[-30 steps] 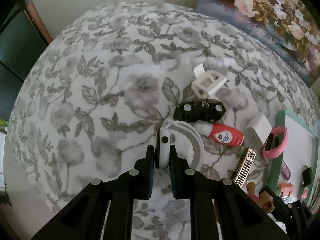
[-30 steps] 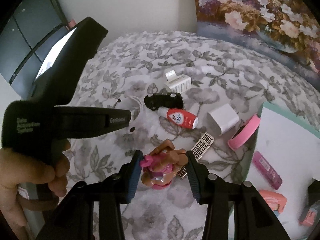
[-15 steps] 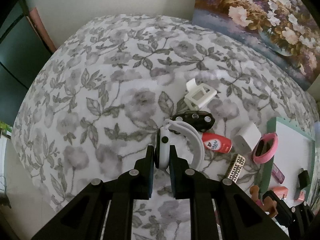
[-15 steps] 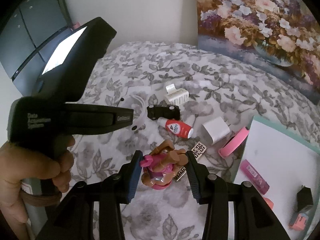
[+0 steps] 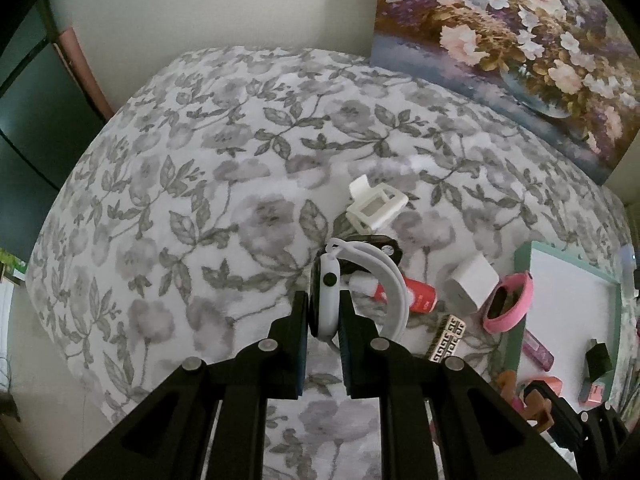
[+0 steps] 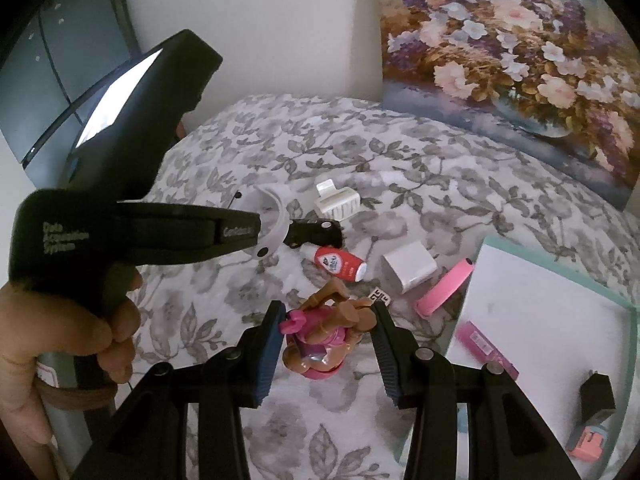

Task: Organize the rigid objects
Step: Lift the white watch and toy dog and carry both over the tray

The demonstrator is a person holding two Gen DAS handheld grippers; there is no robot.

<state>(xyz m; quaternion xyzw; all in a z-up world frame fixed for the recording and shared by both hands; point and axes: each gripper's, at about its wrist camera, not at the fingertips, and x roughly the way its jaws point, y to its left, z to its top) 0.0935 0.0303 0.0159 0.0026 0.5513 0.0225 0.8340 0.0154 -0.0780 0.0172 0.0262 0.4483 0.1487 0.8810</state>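
The teal-rimmed tray [image 6: 560,264] is your destination, and it lies ahead and to the right of both sets of jaws, with your right gripper [image 6: 326,338] the nearer of the two. A few small items already lie on its white floor, among them a magenta tube [image 6: 486,346] near its closest edge.

Your left gripper [image 5: 324,312] is clamped narrow on the white smartwatch [image 5: 329,300]: the pads pinch the watch body edge-on, its long axis runs straight out along the fingers, and the white strap [image 5: 384,276] arches off to the right of the jaws. It looks lifted off the flowered cloth [image 5: 180,208], above the black toy car [image 6: 316,233]. Judging from this, you need a long sweep right to reach the tray.

Your right gripper's jaws are fairly wide around the brown doll in pink [image 6: 324,336]. The right pad touches its arm and the left one its pink bow; whether the grip is firm I cannot tell. The doll lies tilted between them, head toward you.

Beyond the jaws lie a white charger cube [image 6: 408,266], a pink ring [image 6: 444,288], a red bottle [image 6: 340,264] and a white clip [image 6: 336,202].

Readable writing: the left tool's handle, in the right wrist view, says "Data Acquisition System". The bottle's label is too blurred to read.
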